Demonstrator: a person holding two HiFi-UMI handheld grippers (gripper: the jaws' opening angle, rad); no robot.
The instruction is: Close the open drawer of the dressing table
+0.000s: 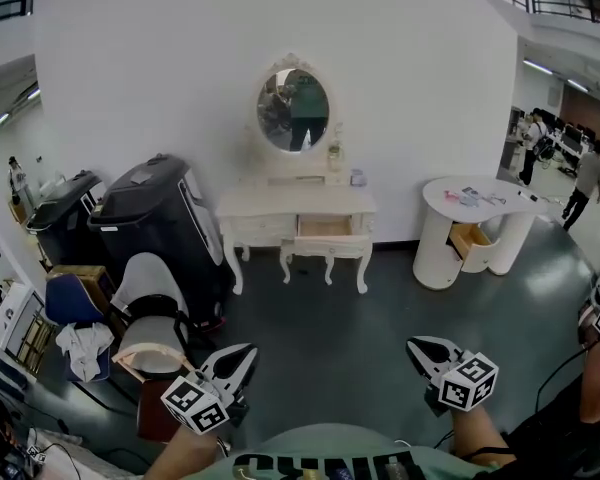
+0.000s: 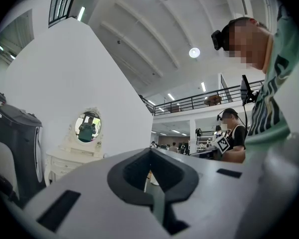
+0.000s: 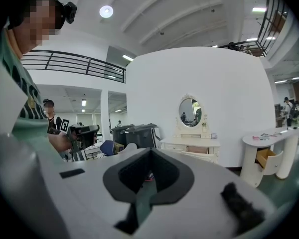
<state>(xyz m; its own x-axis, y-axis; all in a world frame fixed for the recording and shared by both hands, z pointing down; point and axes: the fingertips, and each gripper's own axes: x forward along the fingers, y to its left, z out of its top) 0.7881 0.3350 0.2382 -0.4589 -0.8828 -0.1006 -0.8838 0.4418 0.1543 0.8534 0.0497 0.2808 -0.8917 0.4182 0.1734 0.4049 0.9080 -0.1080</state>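
The cream dressing table (image 1: 295, 206) stands against the white wall across the room, under an oval mirror (image 1: 293, 109). Its right-hand drawer (image 1: 326, 227) is pulled out, showing a wooden inside. Both grippers are held low and near me, far from the table. My left gripper (image 1: 248, 352) is shut and holds nothing, and so is my right gripper (image 1: 412, 345). In the right gripper view, the closed jaw tips (image 3: 150, 151) point towards the dressing table (image 3: 189, 144) and its open drawer (image 3: 202, 150). In the left gripper view, the dressing table (image 2: 65, 163) lies left of the shut tips (image 2: 150, 151).
Two black suitcases (image 1: 165, 218) and a chair (image 1: 150, 313) stand left of the dressing table. A white round table (image 1: 475, 208) with its own open drawer stands at the right. Dark floor lies between me and the dressing table. Other people (image 1: 587, 173) stand at the far right.
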